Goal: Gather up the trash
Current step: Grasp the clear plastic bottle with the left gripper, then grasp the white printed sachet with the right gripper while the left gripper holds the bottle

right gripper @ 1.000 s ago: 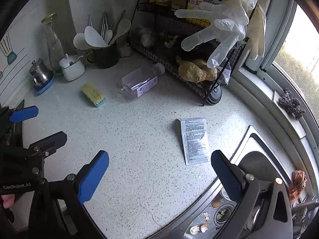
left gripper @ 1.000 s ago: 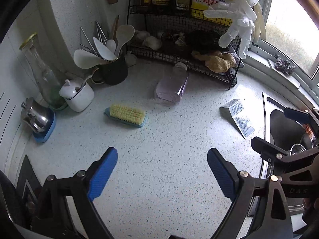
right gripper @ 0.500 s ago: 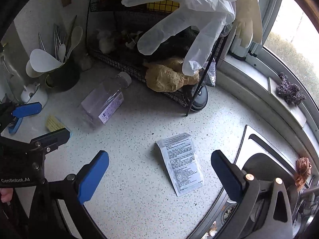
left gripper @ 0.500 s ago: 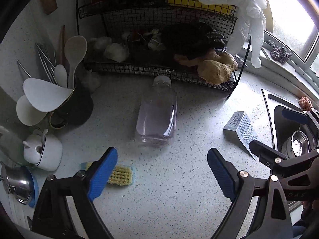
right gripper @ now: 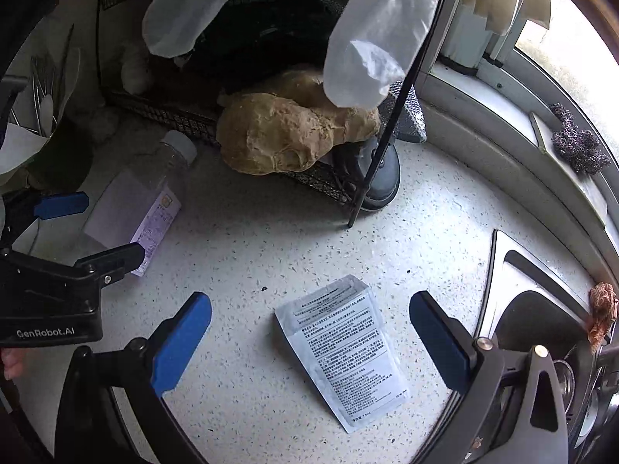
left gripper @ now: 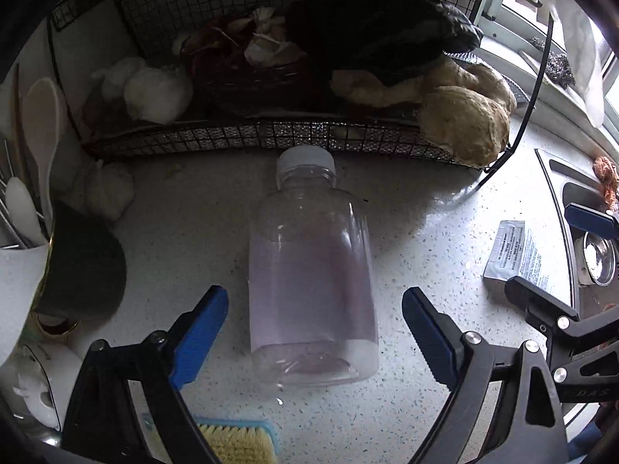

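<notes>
In the left wrist view, the left gripper (left gripper: pixel 314 332) points down at the counter (left gripper: pixel 437 232) with its jaws wide apart. A clear bottle (left gripper: pixel 309 270) lies on its side between the two blue pads, and the pads do not touch it. Its white cap (left gripper: pixel 305 158) points toward the wire rack (left gripper: pixel 251 135). A brush (left gripper: pixel 240 444) lies near the bottom edge, and a white packet (left gripper: pixel 514 253) lies to the right, near the sink (left gripper: pixel 572 197). In the right wrist view, the right gripper (right gripper: pixel 309 344) also has its jaws apart, empty, with the packet (right gripper: pixel 344 352) flat on the counter between them. The bottle (right gripper: pixel 147 201) lies to the left, beside the left gripper (right gripper: pixel 93 228). A plastic glove (right gripper: pixel 367 38) hangs from the rack above.
</notes>
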`<state>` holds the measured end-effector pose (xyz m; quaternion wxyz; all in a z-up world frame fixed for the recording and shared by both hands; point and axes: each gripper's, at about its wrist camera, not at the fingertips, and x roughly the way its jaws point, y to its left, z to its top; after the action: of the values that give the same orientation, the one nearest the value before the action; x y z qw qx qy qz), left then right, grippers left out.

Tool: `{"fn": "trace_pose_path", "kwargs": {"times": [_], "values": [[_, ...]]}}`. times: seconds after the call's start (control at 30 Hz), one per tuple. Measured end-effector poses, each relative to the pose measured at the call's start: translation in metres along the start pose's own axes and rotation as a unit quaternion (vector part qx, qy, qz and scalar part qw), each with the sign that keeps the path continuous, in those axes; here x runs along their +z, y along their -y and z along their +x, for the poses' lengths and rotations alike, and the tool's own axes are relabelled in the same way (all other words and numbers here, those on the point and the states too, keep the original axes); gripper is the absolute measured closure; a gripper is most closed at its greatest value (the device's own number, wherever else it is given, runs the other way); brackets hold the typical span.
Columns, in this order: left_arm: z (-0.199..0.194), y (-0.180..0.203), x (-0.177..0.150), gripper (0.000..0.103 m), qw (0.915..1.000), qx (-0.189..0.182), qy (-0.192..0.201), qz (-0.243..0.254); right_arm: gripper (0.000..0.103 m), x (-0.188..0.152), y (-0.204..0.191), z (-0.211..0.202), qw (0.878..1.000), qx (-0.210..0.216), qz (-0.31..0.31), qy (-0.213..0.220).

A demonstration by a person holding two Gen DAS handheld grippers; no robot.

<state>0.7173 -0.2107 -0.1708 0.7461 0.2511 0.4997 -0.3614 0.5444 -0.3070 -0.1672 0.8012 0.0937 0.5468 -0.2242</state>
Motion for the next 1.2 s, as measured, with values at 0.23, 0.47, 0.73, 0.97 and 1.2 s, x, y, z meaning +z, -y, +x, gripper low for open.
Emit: {"fn": "trace_pose_path", "kwargs": {"times": [0.23, 0.47, 0.73, 0.97, 1.2], "values": [[0.021, -0.005, 0.009, 0.02, 0.9995, -0.029, -0.011, 0.001, 0.001, 0.004, -0.004, 0.01, 1.0, -0.009, -0.003, -0.009], [0.026, -0.004, 0.002, 0.036, 0.9991, -0.041, -0.012, -0.003, 0.001, 0.003, -0.006, 0.012, 1.0, -0.01, -0.007, -0.012], [0.001, 0.013, -0.029, 0.037, 0.999, -0.031, 0.001, -0.033, 0.001, -0.013, -0.002, -0.009, 1.0, 0.014, -0.017, 0.003], [-0.022, 0.04, -0.066, 0.037, 0.9981, -0.024, 0.001, -0.056, 0.001, -0.042, 0.008, -0.032, 0.999, 0.033, -0.035, 0.009], [-0.04, 0.071, -0.079, 0.037, 0.9962, -0.027, 0.014, -0.082, 0.001, -0.077, 0.025, -0.052, 0.998, 0.052, -0.041, 0.001]]}}
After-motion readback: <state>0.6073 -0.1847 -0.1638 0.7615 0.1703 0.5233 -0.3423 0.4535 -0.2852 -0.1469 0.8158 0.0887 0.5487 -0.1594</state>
